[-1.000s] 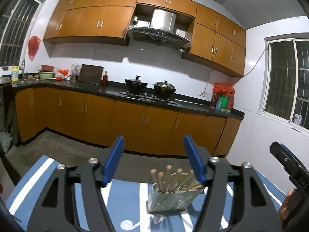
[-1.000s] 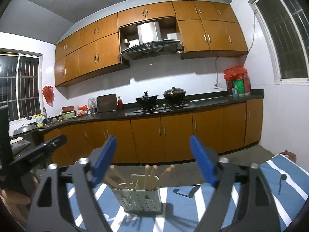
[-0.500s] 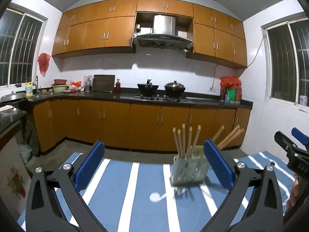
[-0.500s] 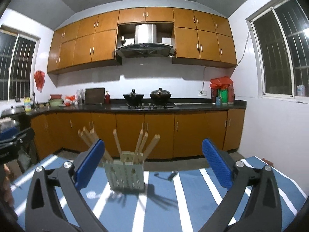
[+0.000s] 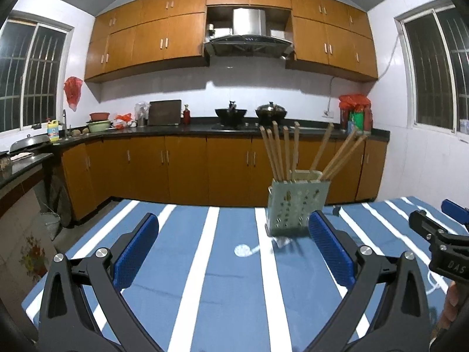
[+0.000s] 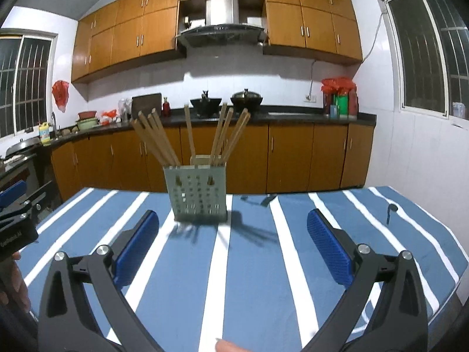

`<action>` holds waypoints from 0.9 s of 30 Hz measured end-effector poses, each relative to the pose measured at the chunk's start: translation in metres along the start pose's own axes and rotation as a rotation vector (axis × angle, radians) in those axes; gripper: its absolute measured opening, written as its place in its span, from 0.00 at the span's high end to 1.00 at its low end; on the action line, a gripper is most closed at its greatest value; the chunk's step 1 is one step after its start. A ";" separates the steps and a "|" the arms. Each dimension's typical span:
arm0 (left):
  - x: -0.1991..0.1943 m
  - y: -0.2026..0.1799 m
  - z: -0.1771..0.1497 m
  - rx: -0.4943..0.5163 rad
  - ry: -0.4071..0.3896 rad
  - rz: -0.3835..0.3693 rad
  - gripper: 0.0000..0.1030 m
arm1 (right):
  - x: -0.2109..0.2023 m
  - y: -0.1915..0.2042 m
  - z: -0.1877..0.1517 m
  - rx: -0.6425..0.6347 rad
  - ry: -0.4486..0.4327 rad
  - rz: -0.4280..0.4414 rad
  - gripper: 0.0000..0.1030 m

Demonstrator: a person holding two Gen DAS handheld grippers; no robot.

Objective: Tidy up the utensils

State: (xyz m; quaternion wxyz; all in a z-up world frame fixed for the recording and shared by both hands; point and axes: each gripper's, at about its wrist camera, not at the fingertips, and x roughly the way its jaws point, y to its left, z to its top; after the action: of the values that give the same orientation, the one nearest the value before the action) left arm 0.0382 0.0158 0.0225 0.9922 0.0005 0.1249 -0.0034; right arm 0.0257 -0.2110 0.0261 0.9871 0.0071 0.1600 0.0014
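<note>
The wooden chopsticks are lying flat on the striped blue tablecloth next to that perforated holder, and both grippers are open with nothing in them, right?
Not quite. The wooden chopsticks stand in the perforated holder, leaning out of its top, as the right wrist view shows. The rest holds: the holder sits on the striped blue tablecloth, and the left gripper and right gripper are both open and empty.

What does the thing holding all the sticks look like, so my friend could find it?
Look at the table with the blue-and-white striped cloth in front of the brown kitchen cupboards. Near its far edge stands the utensil holder, a pale boxy caddy with little holes punched in its front. It's the only upright thing on the cloth, with wooden chopsticks fanning out of its top.
</note>
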 end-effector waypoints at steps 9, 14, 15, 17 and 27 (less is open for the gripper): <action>0.006 -0.012 -0.031 0.036 0.113 -0.033 0.02 | 0.009 -0.001 -0.029 0.004 0.088 -0.009 0.04; 0.008 -0.010 -0.038 0.024 0.140 -0.036 0.02 | 0.010 -0.003 -0.035 0.011 0.107 -0.011 0.04; 0.007 -0.010 -0.038 0.023 0.140 -0.037 0.02 | 0.010 -0.003 -0.034 0.012 0.108 -0.011 0.04; 0.007 -0.009 -0.038 0.023 0.135 -0.038 0.02 | 0.009 -0.003 -0.034 0.014 0.107 -0.012 0.04; 0.007 -0.009 -0.039 0.019 0.141 -0.039 0.02 | 0.010 -0.003 -0.036 0.022 0.114 -0.014 0.04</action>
State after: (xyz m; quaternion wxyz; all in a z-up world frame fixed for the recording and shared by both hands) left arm 0.0351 0.0067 -0.0174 0.9806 0.0076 0.1946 -0.0236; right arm 0.0242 -0.2137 -0.0110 0.9762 0.0166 0.2160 -0.0067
